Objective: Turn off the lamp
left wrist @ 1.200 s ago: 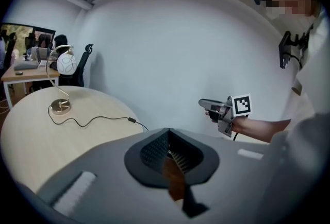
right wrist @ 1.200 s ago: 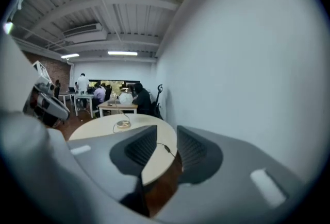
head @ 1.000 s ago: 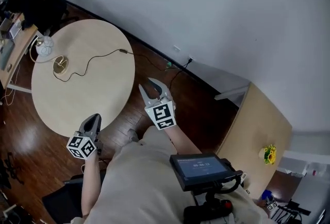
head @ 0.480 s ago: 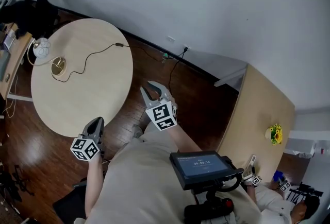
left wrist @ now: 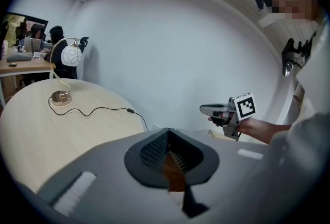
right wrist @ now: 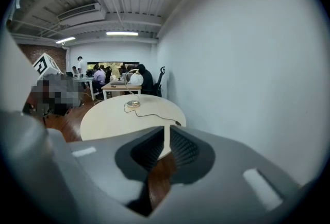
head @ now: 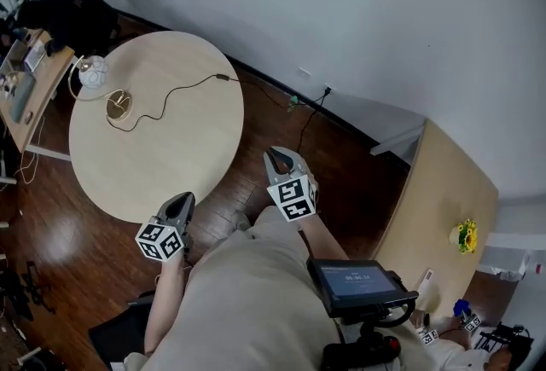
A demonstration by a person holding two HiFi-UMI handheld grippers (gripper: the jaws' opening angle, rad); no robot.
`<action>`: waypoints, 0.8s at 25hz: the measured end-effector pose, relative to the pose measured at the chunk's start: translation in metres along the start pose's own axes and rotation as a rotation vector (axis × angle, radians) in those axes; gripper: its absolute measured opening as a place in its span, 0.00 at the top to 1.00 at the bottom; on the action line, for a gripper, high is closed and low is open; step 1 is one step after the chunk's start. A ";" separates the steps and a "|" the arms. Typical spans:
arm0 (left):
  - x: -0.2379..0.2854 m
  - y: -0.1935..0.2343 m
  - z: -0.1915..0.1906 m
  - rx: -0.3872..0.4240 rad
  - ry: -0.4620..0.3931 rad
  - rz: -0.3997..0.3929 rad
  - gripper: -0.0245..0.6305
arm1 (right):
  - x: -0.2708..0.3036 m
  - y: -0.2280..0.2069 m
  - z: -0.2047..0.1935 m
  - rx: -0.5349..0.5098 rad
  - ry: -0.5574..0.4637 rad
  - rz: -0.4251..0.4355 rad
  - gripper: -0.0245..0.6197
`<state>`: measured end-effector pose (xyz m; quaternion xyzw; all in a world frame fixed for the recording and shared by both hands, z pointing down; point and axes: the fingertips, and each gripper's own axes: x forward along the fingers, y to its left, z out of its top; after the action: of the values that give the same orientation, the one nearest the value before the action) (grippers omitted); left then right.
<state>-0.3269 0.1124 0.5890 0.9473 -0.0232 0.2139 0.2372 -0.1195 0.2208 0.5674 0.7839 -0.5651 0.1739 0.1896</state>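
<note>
The right gripper (head: 281, 158) is held over the dark wooden floor (head: 341, 173). Its jaws have just been closing and now stand a thin slit apart, with nothing between them. The left gripper (head: 180, 204) hangs just off the near edge of the round table (head: 171, 147), its jaws together and empty. Each gripper carries a cube of black-and-white square markers, with no words on them. A small screen (head: 358, 282) on the person's chest shows pale figures too small to read. The lamp (head: 95, 72), with a white globe shade on a curved stem and a round brass base, stands at the far left of the table, well apart from both grippers. Its black cord (head: 179, 92) trails across the tabletop and off the far edge.
</note>
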 end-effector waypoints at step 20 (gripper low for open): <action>0.005 -0.009 -0.025 -0.032 0.038 -0.030 0.96 | 0.016 -0.012 -0.158 0.176 0.331 0.018 0.96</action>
<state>-0.3311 0.1317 0.6070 0.9394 -0.0077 0.2277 0.2560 -0.1123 0.2893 0.7109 0.7531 -0.5157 0.3509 0.2090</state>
